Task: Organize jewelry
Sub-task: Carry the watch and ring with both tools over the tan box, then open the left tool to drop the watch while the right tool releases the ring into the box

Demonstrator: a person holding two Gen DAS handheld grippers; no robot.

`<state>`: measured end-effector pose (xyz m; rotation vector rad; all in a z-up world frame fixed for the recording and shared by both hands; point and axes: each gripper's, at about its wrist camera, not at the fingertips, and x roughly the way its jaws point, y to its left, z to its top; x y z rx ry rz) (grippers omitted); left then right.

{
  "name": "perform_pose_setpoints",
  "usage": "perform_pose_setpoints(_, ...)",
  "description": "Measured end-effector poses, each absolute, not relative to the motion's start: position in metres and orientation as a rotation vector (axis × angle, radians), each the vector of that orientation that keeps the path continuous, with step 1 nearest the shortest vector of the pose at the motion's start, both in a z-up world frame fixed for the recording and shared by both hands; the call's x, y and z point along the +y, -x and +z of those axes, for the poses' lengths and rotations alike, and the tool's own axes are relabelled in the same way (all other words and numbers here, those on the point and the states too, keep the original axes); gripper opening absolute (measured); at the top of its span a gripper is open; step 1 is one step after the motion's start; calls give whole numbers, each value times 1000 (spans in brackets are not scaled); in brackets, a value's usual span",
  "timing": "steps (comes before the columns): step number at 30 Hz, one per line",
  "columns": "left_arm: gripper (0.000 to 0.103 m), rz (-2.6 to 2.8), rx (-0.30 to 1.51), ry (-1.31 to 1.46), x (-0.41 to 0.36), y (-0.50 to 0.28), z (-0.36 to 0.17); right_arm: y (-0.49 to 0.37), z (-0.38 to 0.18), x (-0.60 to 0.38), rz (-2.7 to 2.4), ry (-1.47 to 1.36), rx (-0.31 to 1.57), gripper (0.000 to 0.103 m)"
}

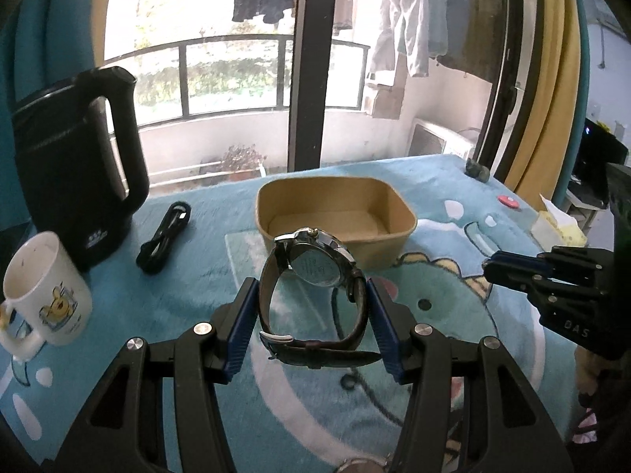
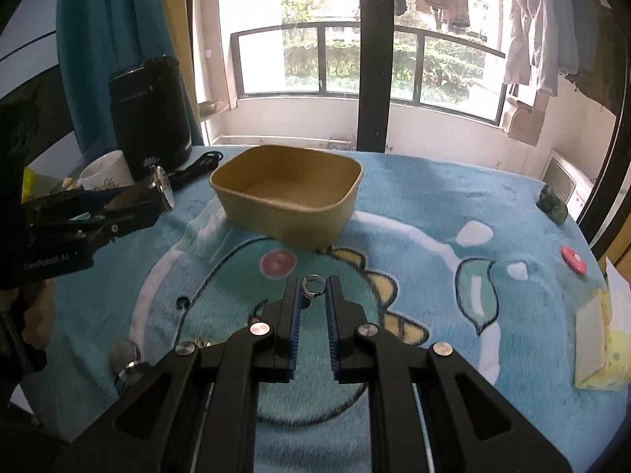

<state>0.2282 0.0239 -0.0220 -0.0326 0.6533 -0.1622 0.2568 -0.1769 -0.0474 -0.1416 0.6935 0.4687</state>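
Note:
My left gripper (image 1: pixel 313 291) is shut on a wristwatch (image 1: pixel 315 264) with a silver case and a dark leather strap, held above the blue blanket just in front of the tan paper box (image 1: pixel 394 248). In the right wrist view the watch (image 2: pixel 163 187) shows at the left, near the box (image 2: pixel 311 220). My right gripper (image 2: pixel 313 289) is shut on a small silver ring (image 2: pixel 313 285) held between its blue pads, a little above the blanket, in front of the box. The box looks empty inside.
A black kettle (image 1: pixel 75 165), a white cartoon mug (image 1: pixel 45 287) and a black cable (image 1: pixel 163 238) stand at the left. A metal object (image 2: pixel 126 358) lies at the blanket's near left. A pink disc (image 2: pixel 572 258), a green stone (image 2: pixel 552 203) and yellow sponge (image 2: pixel 607 354) lie right.

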Motion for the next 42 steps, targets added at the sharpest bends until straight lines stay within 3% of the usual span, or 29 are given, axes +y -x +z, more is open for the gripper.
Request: perform_pose_setpoints(42,58,-201,667,20,23,-338,-49,-356,-50,-136,465,211,641,11)
